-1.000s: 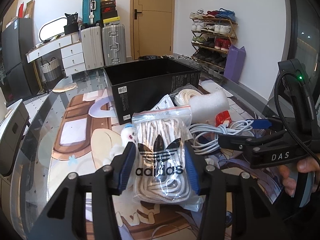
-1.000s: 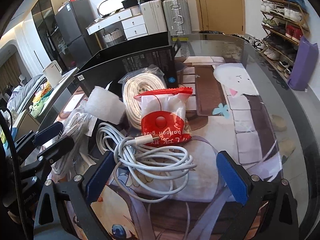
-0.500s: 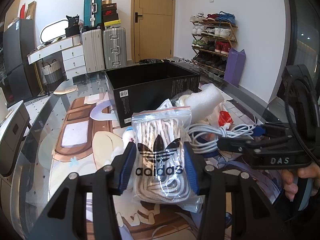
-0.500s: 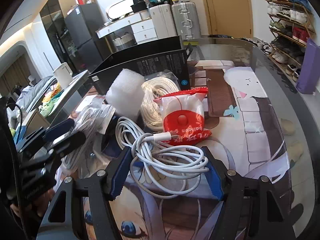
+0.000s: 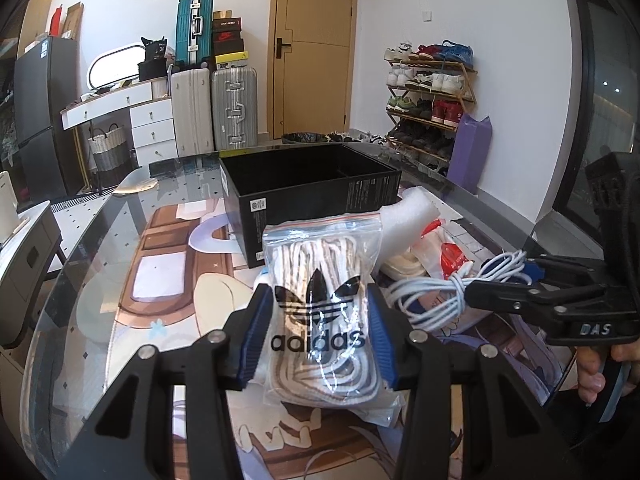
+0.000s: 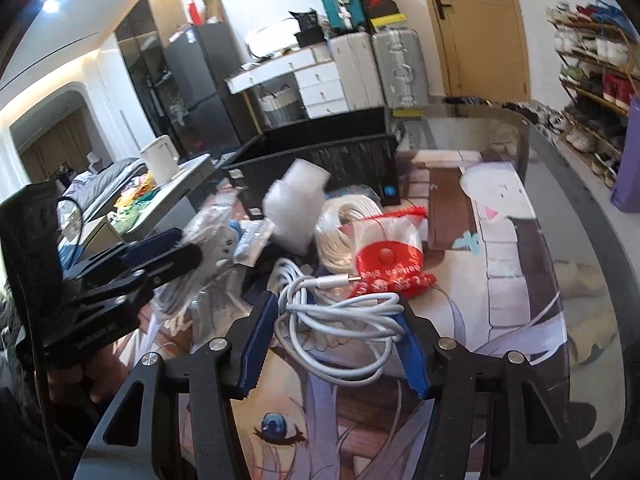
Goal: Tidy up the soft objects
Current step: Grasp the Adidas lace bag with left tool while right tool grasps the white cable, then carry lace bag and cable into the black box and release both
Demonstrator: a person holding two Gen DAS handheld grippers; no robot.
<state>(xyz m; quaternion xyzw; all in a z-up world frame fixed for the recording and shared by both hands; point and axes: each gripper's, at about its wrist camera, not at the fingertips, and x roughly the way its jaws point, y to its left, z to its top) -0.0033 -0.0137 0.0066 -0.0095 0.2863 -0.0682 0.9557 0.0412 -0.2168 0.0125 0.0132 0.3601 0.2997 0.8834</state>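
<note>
White cable [image 6: 340, 312]: coiled bundle, now pinched between blue pads [image 6: 256, 344] of right gripper [image 6: 334, 340]; jaws just closing from wide to snug on the coil. Bundle bunched tighter than a second ago, loops pulled in, plug end poking toward the red packet [image 6: 386, 258]. Seen from the left wrist, cable [image 5: 452, 296] hanging off the right gripper's tips [image 5: 480, 294], apparently lifted a little off the mat; hard to be sure.

Lace bag [image 5: 320, 316]: clear zip bag with logo, clamped in left gripper [image 5: 320, 336], pads pressing both sides, raised in front of the black box [image 5: 308, 188]. Grip unchanged from a second ago.

Nearer the box: foam block [image 5: 408, 216] leaning just beside its front right corner; cream rope coil [image 6: 348, 216] in front of the box, touching the red packet. Box open, inside looks empty from here.

Meaning for the task: both hands loaded, two soft things ready to go. Likely next: carry to the box, drop in. Risk: loose cable loops snagging the red packet on the way up.
</note>
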